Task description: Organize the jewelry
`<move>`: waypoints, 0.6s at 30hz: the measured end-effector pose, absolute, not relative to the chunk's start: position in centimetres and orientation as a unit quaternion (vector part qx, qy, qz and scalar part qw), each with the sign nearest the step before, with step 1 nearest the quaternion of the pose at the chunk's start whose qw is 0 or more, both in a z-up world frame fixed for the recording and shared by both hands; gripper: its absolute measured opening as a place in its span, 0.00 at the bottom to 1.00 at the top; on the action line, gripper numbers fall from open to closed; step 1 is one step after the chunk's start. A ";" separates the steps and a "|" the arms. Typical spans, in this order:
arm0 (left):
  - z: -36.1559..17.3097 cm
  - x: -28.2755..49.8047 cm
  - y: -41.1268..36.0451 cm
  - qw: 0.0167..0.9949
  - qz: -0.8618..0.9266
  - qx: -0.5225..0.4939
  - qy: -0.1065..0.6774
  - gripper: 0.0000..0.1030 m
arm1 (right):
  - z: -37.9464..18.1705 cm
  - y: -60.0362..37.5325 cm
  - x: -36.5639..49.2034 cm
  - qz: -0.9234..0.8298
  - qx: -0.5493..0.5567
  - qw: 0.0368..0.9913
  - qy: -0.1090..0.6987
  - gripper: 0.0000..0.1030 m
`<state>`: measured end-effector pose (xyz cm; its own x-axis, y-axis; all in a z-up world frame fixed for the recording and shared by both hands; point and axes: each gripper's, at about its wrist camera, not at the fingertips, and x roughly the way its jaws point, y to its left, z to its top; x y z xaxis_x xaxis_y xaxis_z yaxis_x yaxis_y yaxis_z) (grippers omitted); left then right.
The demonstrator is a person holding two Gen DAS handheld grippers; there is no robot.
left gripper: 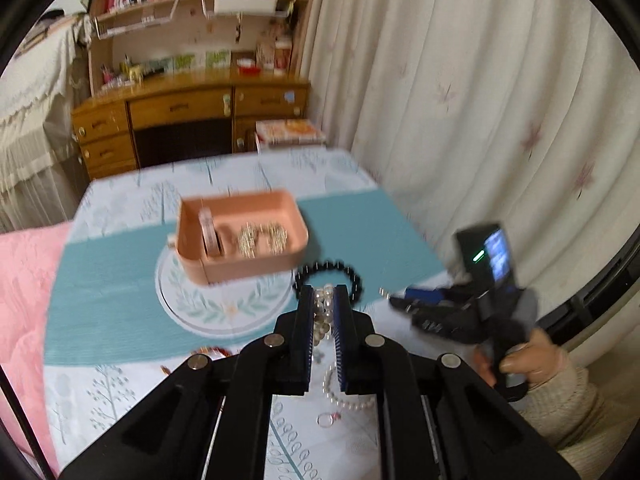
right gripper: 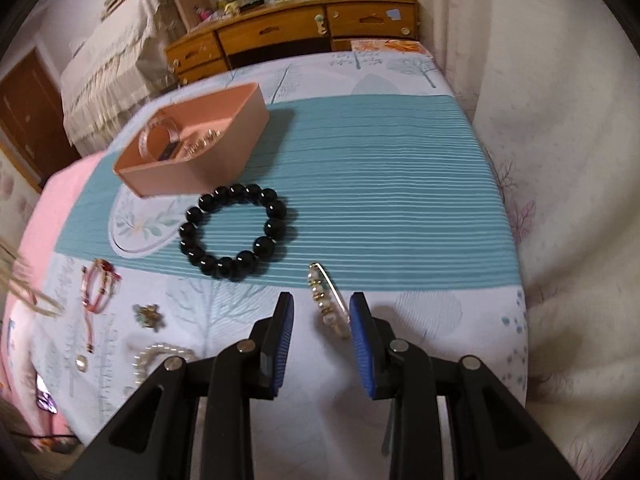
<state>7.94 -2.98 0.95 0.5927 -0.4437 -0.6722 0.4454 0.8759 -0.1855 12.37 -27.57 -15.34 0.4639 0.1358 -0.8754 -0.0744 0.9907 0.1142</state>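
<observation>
Here we are looking over a bed spread with a teal-striped cloth (right gripper: 380, 184). The pink rectangular plastic box (right gripper: 192, 148) at ten o'clock is already holding a clear bangle (right gripper: 158, 136) and gold pieces (left gripper: 262, 238). Waiting outside are a black round-bead bracelet (right gripper: 236, 232), a red cord bracelet (right gripper: 100, 284) and a white pearl strand (left gripper: 348, 398).

Our left gripper (left gripper: 324, 300) is pinching a string of clear beads (left gripper: 322, 312), its fingers nearly closed. Our right gripper (right gripper: 322, 312) is gaping around a pearl-and-gold pin (right gripper: 326, 300), not touching; the pin's long axis is running from six toward eleven o'clock.
</observation>
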 end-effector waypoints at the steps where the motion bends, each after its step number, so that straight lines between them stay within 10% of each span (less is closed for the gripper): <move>1: 1.7 7.8 -2.8 0.896 -0.248 0.001 0.368 0.07 | -15.7 -27.4 12.6 0.064 0.019 0.852 0.519 0.28; 18: 6.1 8.2 -1.3 0.910 -0.237 -0.010 0.340 0.07 | -14.3 -25.3 13.0 0.093 -0.014 0.855 0.510 0.07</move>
